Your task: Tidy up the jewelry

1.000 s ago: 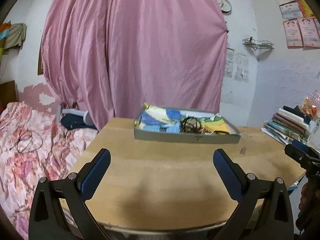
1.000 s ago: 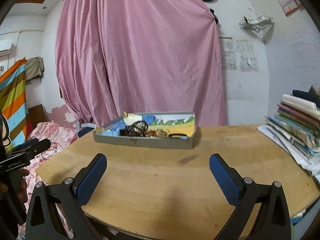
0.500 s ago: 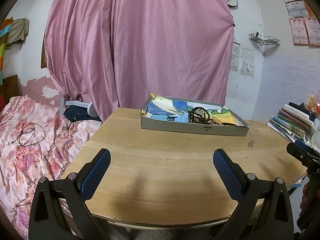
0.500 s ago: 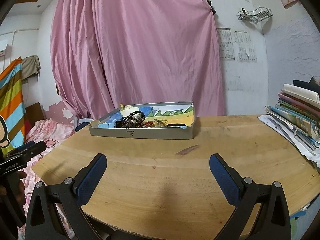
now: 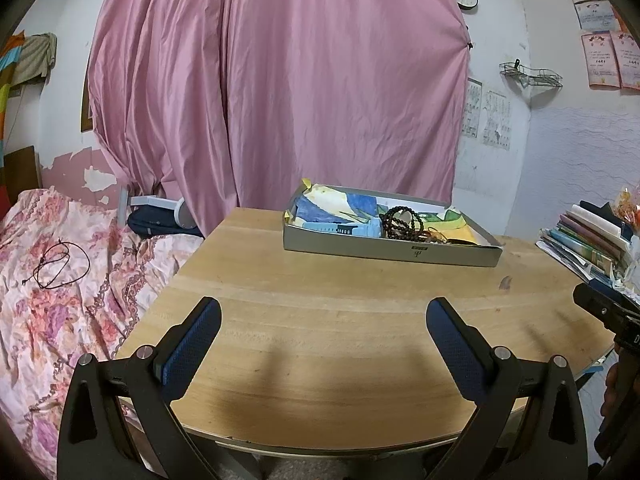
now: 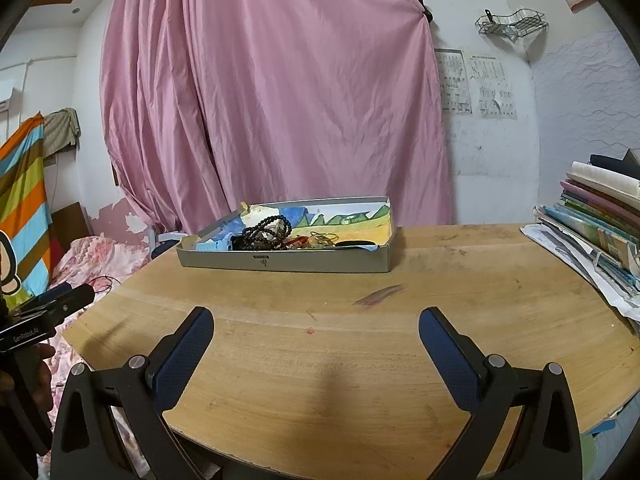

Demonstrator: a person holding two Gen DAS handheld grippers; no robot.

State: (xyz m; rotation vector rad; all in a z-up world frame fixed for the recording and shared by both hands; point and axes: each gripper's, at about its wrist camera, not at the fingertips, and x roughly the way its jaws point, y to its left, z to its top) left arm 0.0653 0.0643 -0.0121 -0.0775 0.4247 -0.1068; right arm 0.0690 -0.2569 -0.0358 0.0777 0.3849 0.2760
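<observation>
From the left wrist view, the left claw (image 5: 322, 316) hangs spread wide and empty above the near edge of the wooden table (image 5: 340, 320), with one shallow grey tray (image 5: 384, 250) at the table's far side holding a dark beaded bracelet (image 5: 400, 220) among tangled jewelry, and only here a floral bedspread (image 5: 60, 280) with a black cord (image 5: 60, 264) on it shows at left. From the right wrist view, the right claw (image 6: 316, 324) is likewise released and empty, well short of the same tray (image 6: 288, 260); this view alone shows the stack of books (image 6: 600, 224) in full, a striped cloth (image 6: 24, 208), and the other handle's label reading "GenRobot.AI" (image 6: 28, 334).
</observation>
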